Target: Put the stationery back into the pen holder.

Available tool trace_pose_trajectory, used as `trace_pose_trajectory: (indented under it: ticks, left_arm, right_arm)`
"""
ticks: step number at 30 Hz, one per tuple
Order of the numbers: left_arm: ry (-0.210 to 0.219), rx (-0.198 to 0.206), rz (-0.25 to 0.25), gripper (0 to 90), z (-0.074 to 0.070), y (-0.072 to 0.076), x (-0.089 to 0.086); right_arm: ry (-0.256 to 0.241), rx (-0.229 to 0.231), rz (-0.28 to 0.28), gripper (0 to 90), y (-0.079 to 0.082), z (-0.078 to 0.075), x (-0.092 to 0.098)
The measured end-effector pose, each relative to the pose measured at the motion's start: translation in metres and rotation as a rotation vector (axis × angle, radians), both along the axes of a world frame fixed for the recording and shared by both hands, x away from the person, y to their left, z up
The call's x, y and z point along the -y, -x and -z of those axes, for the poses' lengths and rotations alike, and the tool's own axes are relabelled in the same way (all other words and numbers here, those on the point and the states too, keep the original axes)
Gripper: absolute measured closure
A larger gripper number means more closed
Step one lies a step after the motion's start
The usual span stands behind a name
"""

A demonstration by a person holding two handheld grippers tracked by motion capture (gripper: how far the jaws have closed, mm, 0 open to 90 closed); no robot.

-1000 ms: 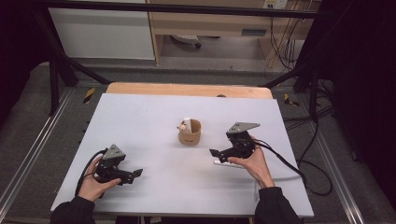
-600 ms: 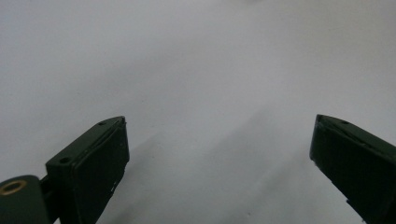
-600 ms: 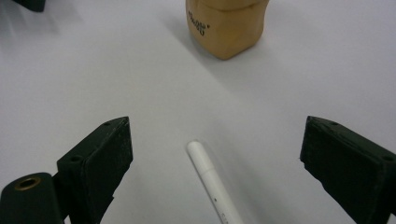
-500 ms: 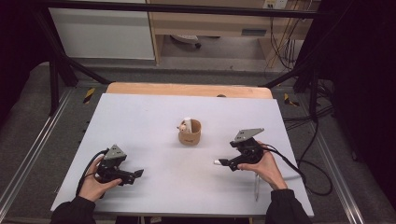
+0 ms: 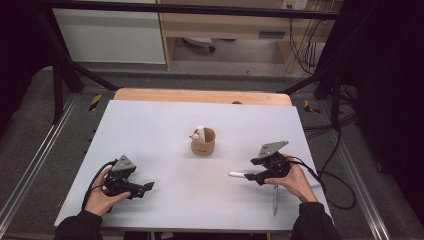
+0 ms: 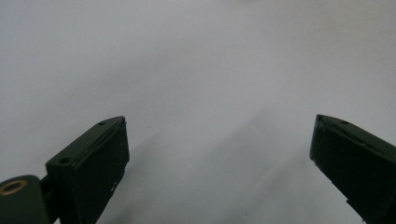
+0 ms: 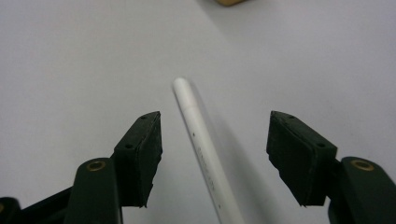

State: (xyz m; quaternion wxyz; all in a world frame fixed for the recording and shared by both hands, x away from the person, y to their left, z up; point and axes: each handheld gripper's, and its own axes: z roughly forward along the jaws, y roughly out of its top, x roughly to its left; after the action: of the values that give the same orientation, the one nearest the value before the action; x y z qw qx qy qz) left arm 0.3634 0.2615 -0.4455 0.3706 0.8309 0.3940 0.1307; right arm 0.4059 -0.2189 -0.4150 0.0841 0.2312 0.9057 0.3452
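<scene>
High view: the right gripper (image 5: pixel 251 176) sits low at the white pen (image 5: pixel 236 174) lying flat on the pale matte table (image 5: pixel 150 130), near its right side, short of the brown cup (image 5: pixel 203 142) that already holds a white item; the left gripper (image 5: pixel 145 187) rests idle near the left front edge. Left gripper view: jaws wide apart over bare tabletop, nothing between them. Right gripper view: the pen (image 7: pixel 205 149), a smooth slim cylinder with a rounded tip, lies between the parted jaws, touching neither; judged step is the grasp, so the next move calls for closing squarely on the barrel.
</scene>
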Motion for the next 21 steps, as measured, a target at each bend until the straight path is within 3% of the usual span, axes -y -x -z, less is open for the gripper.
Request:
trace_pose_trajectory:
  ticks: [14,21]
  left_arm:
    - [0.001,-0.001,0.004,4.7,0.0,0.0,0.0]
    - [0.002,-0.003,0.004,4.7,0.001,0.0,0.001]
  right_arm:
    - [0.078,-0.022,-0.072,57.7,-0.001,0.013,0.025]
    - [0.076,-0.03,-0.11,64.4,-0.003,0.019,0.029]
